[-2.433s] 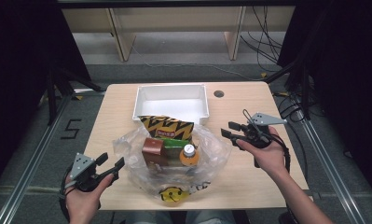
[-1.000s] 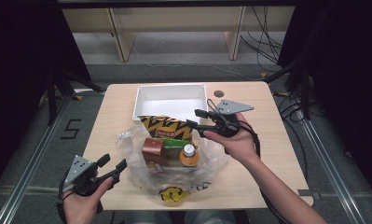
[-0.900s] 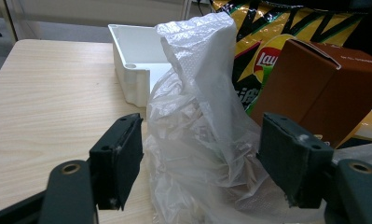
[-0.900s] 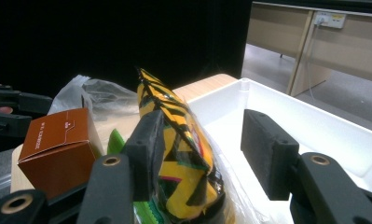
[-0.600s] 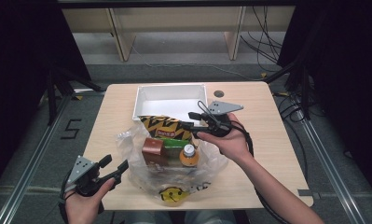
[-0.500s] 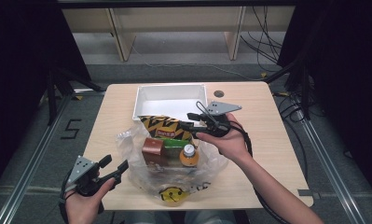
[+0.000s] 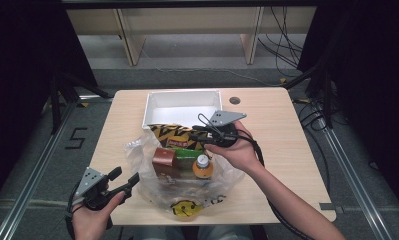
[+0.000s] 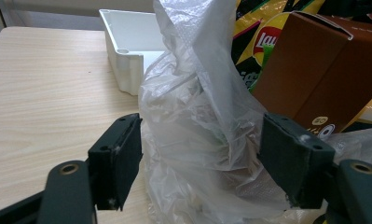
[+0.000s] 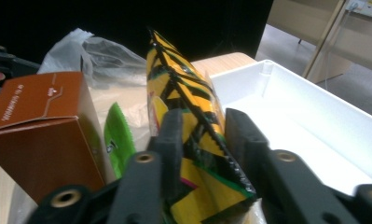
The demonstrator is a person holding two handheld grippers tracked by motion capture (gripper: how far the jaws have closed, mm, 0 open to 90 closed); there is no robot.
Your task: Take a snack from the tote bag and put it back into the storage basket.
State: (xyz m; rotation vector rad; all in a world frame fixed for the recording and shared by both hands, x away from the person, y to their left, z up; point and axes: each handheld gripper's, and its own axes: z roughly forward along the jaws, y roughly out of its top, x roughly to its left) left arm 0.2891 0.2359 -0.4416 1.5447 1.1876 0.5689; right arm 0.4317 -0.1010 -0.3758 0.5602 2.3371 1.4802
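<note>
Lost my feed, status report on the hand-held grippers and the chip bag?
Right hand-held gripper just closed on chip bag. Left hand-held gripper open around plastic bag. Brown box beside chip bag.

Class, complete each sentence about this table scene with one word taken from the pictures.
1. The right tongs are closing on the yellow-and-black ____ bag.
2. The brown box sits inside a clear ____ bag.
3. Beyond the bag stands an empty tray coloured ____.
4. The left tongs stand ____ around a fold of that bag.

Missing words: chip; plastic; white; open
</note>
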